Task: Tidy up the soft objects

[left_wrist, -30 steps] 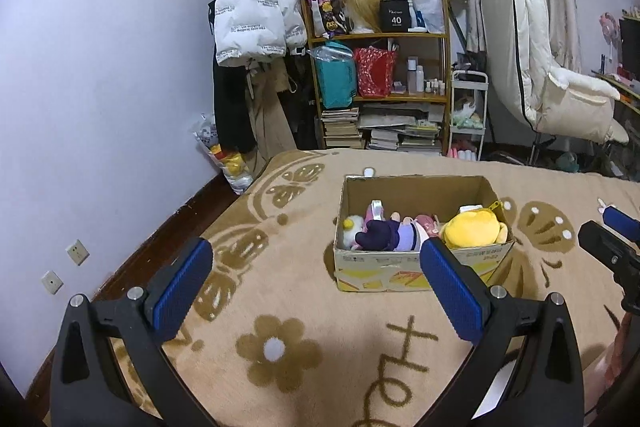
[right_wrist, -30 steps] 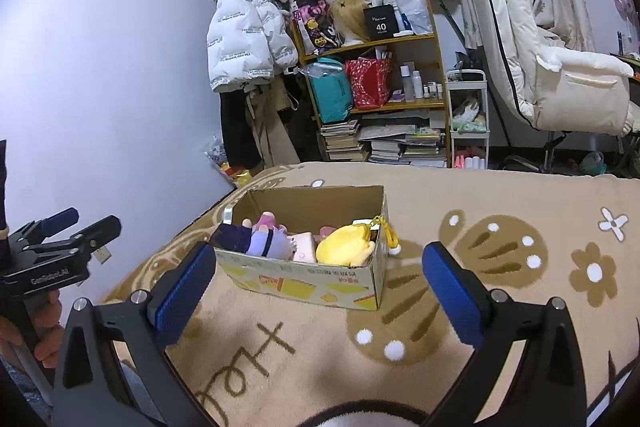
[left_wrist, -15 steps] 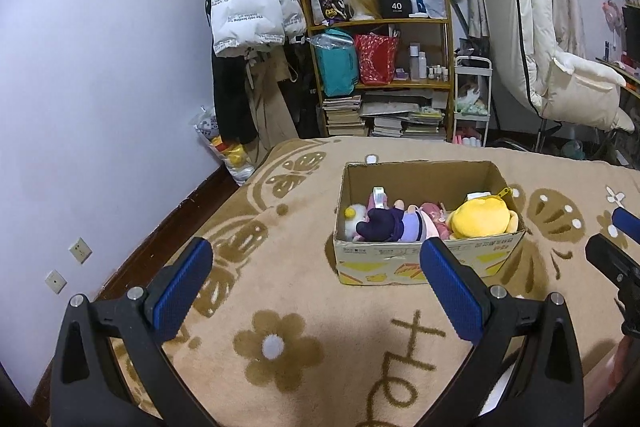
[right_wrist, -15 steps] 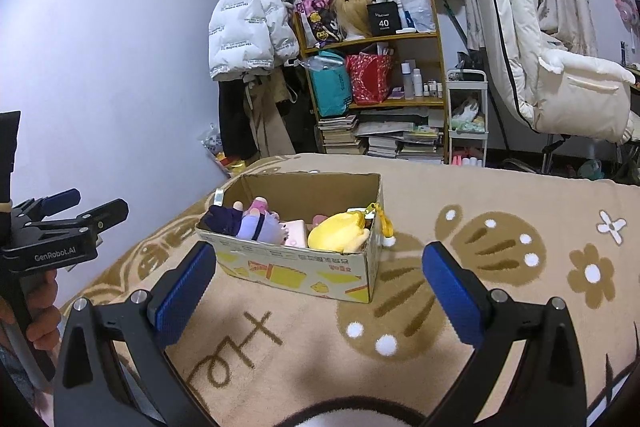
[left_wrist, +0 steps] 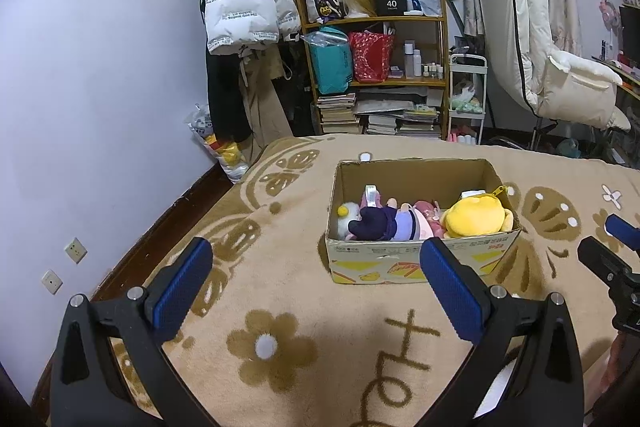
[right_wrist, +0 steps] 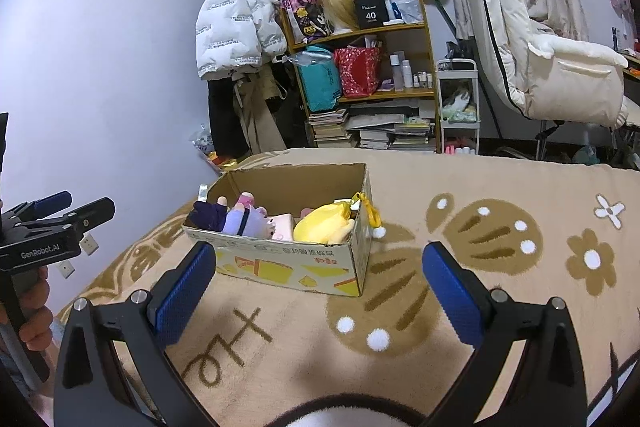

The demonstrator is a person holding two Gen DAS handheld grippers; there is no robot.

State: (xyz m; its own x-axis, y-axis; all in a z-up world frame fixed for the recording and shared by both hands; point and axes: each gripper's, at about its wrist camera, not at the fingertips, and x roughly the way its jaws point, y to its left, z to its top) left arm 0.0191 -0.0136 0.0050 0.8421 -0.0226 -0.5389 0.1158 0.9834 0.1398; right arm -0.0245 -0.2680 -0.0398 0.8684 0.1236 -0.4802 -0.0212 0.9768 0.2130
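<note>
We held our left gripper (left_wrist: 316, 283) up over the brown blanket (left_wrist: 304, 311), and its two blue fingers (left_wrist: 182, 285) were spread wide with nothing between them. Our right gripper (right_wrist: 320, 287) was wide apart too, and it held nothing. A cardboard box (left_wrist: 400, 263) sat on the blanket in front of both grippers, a little way off, not touching either one. The soft toys were inside the box, packed close along its near side. A yellow plush (left_wrist: 476, 217) lay at the right end, with its yellow clip (right_wrist: 370, 211) hanging over the box edge. Next to it lay a doll in dark and purple clothes (left_wrist: 382, 223), on its side. A small white plush with a yellow spot (left_wrist: 344, 221) sat at the left end. From the right gripper's view we also saw a pink soft thing (right_wrist: 282, 225) between the doll and the yellow plush. The far part of the box was bare cardboard. Behind the blanket stood a shelf (left_wrist: 376, 83) full of bags and books, and a white puffy coat (left_wrist: 244, 3) hung by the wall.
</note>
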